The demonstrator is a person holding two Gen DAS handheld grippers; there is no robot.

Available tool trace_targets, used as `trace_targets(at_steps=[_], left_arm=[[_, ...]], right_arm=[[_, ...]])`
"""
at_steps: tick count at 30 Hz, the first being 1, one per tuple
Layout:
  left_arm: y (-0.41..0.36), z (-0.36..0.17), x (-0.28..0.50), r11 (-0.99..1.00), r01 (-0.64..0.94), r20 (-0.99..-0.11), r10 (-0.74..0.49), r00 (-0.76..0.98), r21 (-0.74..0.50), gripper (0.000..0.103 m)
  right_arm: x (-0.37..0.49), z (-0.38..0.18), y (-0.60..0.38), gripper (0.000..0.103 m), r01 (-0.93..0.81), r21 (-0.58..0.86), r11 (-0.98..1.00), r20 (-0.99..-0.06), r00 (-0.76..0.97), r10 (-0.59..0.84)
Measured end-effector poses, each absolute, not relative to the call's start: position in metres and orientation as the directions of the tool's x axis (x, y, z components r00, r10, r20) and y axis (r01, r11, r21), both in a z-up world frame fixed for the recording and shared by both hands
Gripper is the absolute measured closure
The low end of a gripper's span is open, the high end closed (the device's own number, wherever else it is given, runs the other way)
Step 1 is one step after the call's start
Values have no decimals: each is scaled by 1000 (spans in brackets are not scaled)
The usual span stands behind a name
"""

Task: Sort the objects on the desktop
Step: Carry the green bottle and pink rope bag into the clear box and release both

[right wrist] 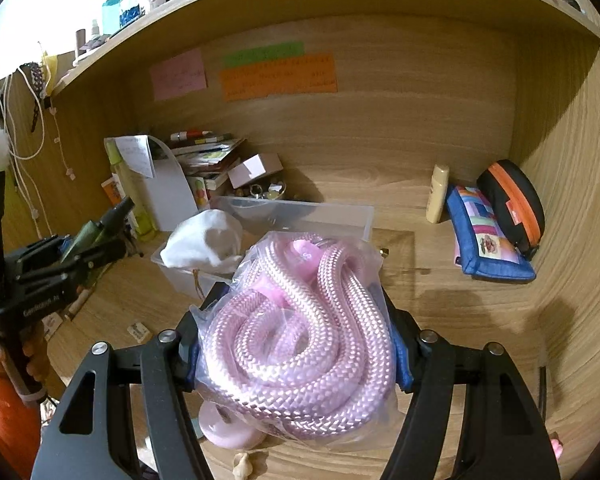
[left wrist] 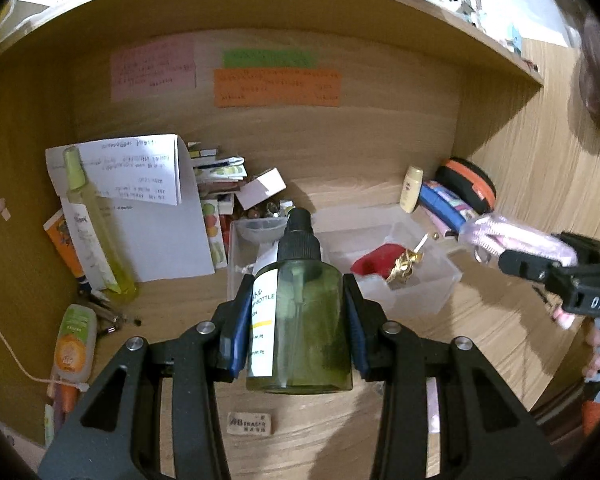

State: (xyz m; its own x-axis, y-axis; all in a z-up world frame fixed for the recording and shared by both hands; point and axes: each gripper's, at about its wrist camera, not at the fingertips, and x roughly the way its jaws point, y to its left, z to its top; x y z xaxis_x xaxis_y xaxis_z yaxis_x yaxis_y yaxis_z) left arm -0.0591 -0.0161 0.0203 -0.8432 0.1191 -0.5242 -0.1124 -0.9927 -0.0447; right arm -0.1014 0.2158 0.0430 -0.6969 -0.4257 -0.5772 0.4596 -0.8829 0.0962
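1. Left gripper (left wrist: 298, 320): blue pads clamped on both sides of a translucent green plastic pump bottle with black cap (left wrist: 304, 308), held above the wooden desktop (left wrist: 480, 340).
2. Right gripper (right wrist: 296, 332): jaws closed on a clear bag of coiled pink braided rope (right wrist: 300, 332), lifted off the desk.
3. Beyond both: clear plastic storage bin (left wrist: 424, 280), rim open, just ahead.
4. Bare desk lies right of the bin; blue patchwork pouch (right wrist: 488, 236) and black-and-orange zip case (right wrist: 516, 204) line the right wall.
5. Left edge is crowded: tall yellow-green spray bottle (left wrist: 96, 232), white papers (left wrist: 148, 200).
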Motion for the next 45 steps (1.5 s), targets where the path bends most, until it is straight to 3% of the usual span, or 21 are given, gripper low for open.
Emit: trace_targets(at_steps=[16, 35, 45], left_arm=[[-33, 32, -113, -980, -120, -555, 191, -809, -161, 62], [-36, -21, -201, -975, -111, -677, 213, -705, -191, 62], [-31, -30, -212, -979, -130, -689, 204, -696, -159, 62]], right_arm=[[-147, 42, 191, 38, 484, 128, -865, -587, -666, -460], [-236, -12, 160, 38, 490, 197, -849, -688, -548, -476], [-254, -36, 144, 38, 491, 141, -860, -732, -533, -424]])
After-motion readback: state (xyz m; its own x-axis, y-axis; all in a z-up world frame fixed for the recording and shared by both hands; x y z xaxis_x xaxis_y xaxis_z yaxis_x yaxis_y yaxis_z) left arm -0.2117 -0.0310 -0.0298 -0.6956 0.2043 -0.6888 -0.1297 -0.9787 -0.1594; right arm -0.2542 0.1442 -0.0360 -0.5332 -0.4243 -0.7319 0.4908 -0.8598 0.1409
